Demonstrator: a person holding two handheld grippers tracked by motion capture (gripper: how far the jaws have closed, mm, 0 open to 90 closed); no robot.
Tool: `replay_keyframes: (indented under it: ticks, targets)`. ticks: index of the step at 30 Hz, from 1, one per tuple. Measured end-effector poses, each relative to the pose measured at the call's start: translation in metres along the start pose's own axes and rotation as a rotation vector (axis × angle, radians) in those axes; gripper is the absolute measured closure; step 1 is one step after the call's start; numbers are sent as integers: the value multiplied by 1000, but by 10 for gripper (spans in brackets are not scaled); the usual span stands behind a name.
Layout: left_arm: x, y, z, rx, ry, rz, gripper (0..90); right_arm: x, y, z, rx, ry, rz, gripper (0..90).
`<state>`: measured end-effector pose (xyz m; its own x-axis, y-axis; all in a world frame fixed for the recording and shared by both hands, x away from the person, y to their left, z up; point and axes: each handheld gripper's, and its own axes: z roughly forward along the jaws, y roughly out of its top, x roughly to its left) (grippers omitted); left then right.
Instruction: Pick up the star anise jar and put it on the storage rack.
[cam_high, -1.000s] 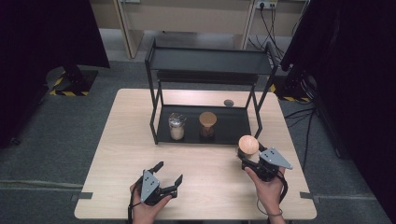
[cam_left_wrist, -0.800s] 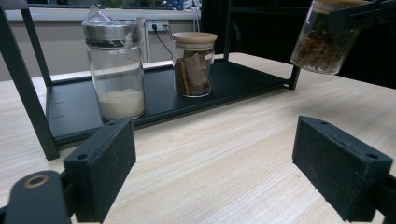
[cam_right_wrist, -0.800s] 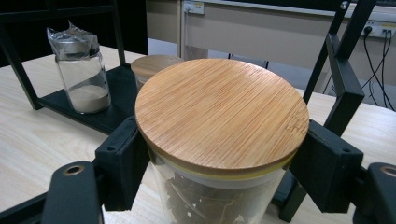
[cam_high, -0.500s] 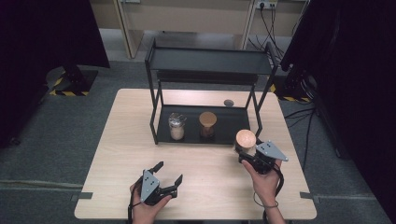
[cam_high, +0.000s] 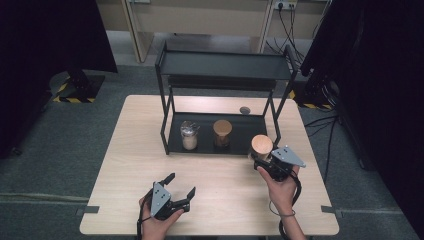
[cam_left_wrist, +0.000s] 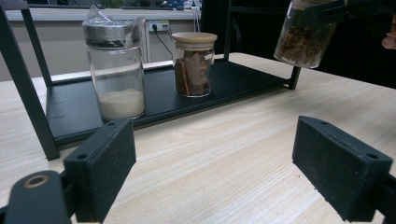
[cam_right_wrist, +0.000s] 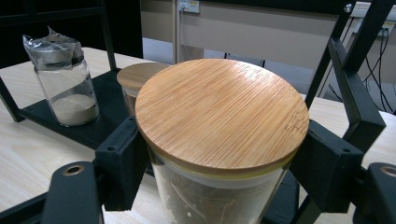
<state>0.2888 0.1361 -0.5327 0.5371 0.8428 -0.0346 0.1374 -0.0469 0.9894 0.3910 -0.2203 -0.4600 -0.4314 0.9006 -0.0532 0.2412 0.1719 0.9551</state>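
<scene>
My right gripper (cam_high: 260, 159) is shut on a glass jar with a bamboo lid (cam_high: 261, 146) (cam_right_wrist: 219, 116) (cam_left_wrist: 306, 37), held in the air at the right front corner of the black rack (cam_high: 222, 75). On the rack's bottom shelf (cam_high: 240, 137) stand a jar of white powder with a plastic-wrapped top (cam_high: 189, 134) (cam_left_wrist: 116, 70) (cam_right_wrist: 65, 79) and a second bamboo-lidded jar of brown pieces (cam_high: 222, 132) (cam_left_wrist: 193, 63). My left gripper (cam_high: 179, 186) (cam_left_wrist: 224, 168) rests open near the table's front edge, with nothing between its jaws.
The wooden table (cam_high: 135, 150) carries the two-tier rack at its back half. A small dark round object (cam_high: 244, 110) lies on the table behind the rack. The rack's right front post (cam_right_wrist: 355, 93) stands just beside the held jar. Cables run on the floor at right.
My right gripper has carried the bamboo-lidded jar forward and leftward, up to the rack's right front corner. The left gripper has stayed still.
</scene>
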Motion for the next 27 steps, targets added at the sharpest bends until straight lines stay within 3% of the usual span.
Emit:
replay_keyframes:
  ticks: [27]
  targets:
    - [0,0,0,0,-2,-2,130,-1,12,28,14,-17,5,258]
